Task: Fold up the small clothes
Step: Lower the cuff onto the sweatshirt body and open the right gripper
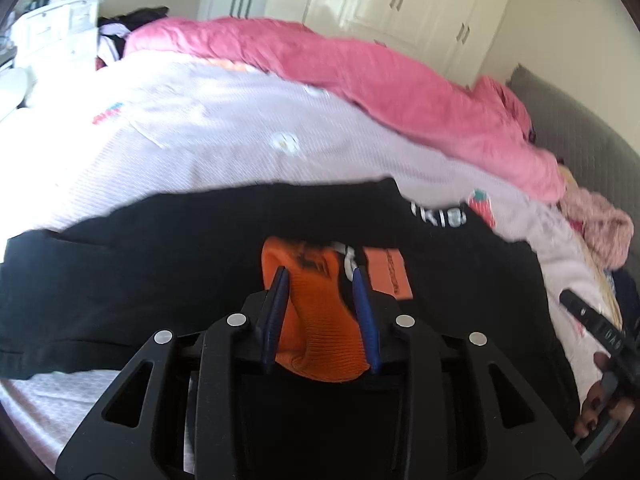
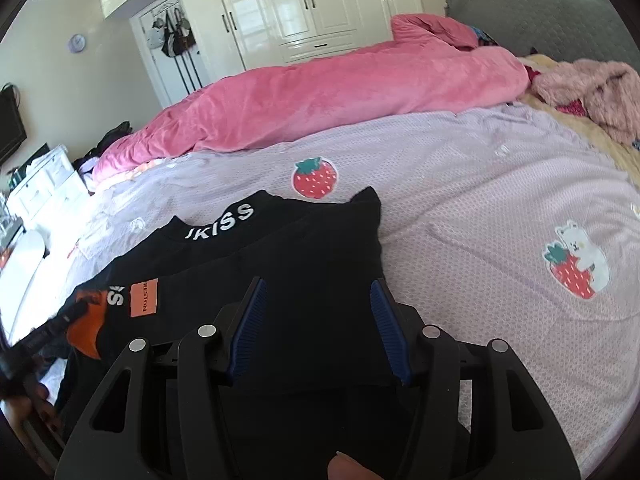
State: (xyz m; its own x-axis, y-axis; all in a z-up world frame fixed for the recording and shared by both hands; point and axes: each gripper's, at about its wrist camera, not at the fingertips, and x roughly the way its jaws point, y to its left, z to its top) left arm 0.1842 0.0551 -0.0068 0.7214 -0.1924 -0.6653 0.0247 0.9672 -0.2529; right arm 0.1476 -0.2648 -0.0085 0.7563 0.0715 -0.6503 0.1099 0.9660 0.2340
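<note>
Left gripper (image 1: 320, 280): the jaws are clamped on an orange ribbed cuff (image 1: 320, 320), which bunches up between the blue pads (image 1: 276, 312); the cuff fills the gap from the pad tips back to the base.
Left pose: the tool points forward and slightly down over the garment, with the cuff lifted off the black cloth beneath it.
Black top (image 2: 280, 264): it lies on the lilac bed cover (image 2: 460, 200) at the near edge of the bed, partly folded, collar lettering (image 2: 220, 222) facing up and an orange patch (image 2: 143, 298) on the left side.
Right gripper (image 2: 318, 292): the jaws stand wide apart over the right part of the black top, holding nothing; whether the pads touch the cloth is hard to tell from this angle.
Right pose: held low and roughly level, aimed towards the strawberry print (image 2: 314, 178) beyond the garment's far corner.
Risk, left: the grip is on a thick wad, so the cuff may slip out as it is drawn across, or drag the layers under it and undo the fold.
Risk, right: with nothing pinning the body, a pull from the left would probably slide the whole top towards the bed edge.
Pink duvet (image 2: 320, 96): well apart, not in the way.
</note>
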